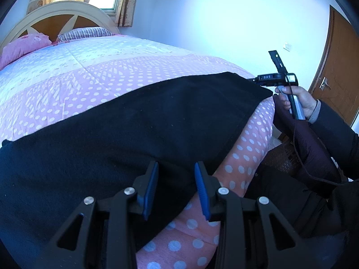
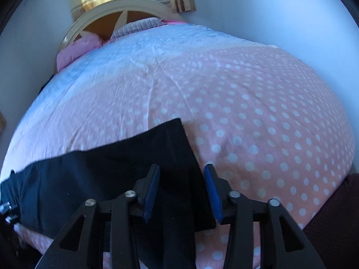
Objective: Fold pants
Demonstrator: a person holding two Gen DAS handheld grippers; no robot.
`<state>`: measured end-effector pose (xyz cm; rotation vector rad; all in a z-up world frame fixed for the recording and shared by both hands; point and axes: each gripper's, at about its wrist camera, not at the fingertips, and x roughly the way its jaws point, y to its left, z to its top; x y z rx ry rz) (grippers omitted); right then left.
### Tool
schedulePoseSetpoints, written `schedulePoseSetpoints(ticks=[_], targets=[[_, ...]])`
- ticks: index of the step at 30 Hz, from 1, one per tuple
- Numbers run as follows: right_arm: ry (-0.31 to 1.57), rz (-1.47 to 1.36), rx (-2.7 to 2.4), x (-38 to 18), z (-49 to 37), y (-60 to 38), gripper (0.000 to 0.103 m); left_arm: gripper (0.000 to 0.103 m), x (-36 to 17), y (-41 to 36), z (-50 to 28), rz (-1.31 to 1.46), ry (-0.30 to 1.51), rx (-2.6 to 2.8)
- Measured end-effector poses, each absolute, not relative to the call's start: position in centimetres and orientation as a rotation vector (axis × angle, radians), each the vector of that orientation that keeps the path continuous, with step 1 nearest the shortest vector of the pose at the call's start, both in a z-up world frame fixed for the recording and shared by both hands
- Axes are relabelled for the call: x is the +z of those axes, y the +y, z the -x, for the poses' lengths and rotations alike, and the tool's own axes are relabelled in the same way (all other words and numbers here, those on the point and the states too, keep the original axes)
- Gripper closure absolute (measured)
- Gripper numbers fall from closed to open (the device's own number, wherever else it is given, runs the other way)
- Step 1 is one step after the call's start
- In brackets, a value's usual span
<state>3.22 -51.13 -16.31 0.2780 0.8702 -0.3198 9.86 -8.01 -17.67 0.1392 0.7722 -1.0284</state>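
Black pants (image 1: 134, 123) lie flat across the near edge of a pink polka-dot bed cover (image 1: 89, 85). In the left wrist view my left gripper (image 1: 176, 165) hovers open over the pants' near hem, blue pads apart, nothing pinched. A hand (image 1: 303, 103) holds the right gripper (image 1: 260, 80) at the pants' far right corner. Seen from the right wrist, the pants (image 2: 101, 174) end in a straight edge. My right gripper (image 2: 182, 167) stands open just above that end, with cloth below the gap between its fingers.
The bed cover (image 2: 246, 112) stretches far and right beyond the pants. Pillows (image 1: 24, 44) and a headboard (image 1: 58, 15) are at the far end, under a curtained window. A wooden door (image 1: 336, 67) stands at the right. A dark sleeve (image 1: 336, 134) and a cable hang beside the bed edge.
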Motion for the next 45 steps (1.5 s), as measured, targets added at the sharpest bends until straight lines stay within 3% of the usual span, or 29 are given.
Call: schedulePoseSetpoints(ticks=[3, 10, 13, 16, 21, 29, 30, 31, 32, 45], targets=[[0.869, -0.205, -0.324, -15.9, -3.0, -50.2, 0.089, 0.066, -17.3, -8.1, -9.5, -0.154, 0.765, -1.008], [0.822, -0.166, -0.335, -14.0, -2.7, -50.1, 0.091, 0.043, -15.5, -7.5, -9.5, -0.149, 0.684, -0.952], [0.818, -0.169, -0.319, -14.0, -3.0, -50.3, 0.089, 0.043, -16.7, -7.6, -10.3, -0.159, 0.724, -0.925], [0.818, -0.137, -0.326, -14.2, -3.3, -50.2, 0.076, 0.043, -17.3, -7.5, -10.3, -0.149, 0.732, -0.924], [0.789, -0.089, -0.267, -13.8, -3.2, -49.8, 0.076, 0.043, -17.3, -7.3, -10.3, -0.149, 0.737, -0.925], [0.917, 0.053, -0.223, -15.8, -4.5, -48.6, 0.076, 0.043, -17.2, -7.6, -10.3, -0.154, 0.741, -0.925], [0.92, 0.055, -0.229, -15.6, -4.5, -48.6, 0.078, 0.043, -17.2, -7.6, -10.3, -0.153, 0.741, -0.926], [0.922, 0.056, -0.237, -15.4, -4.6, -48.6, 0.096, 0.043, -17.3, -7.6, -10.3, -0.152, 0.742, -0.926], [0.926, 0.059, -0.239, -15.3, -4.7, -48.6, 0.1, 0.043, -17.3, -7.6, -10.3, -0.152, 0.742, -0.927], [0.874, 0.085, -0.223, -12.1, -5.9, -48.6, 0.101, 0.043, -17.4, -7.6, -10.3, -0.144, 0.743, -0.928]])
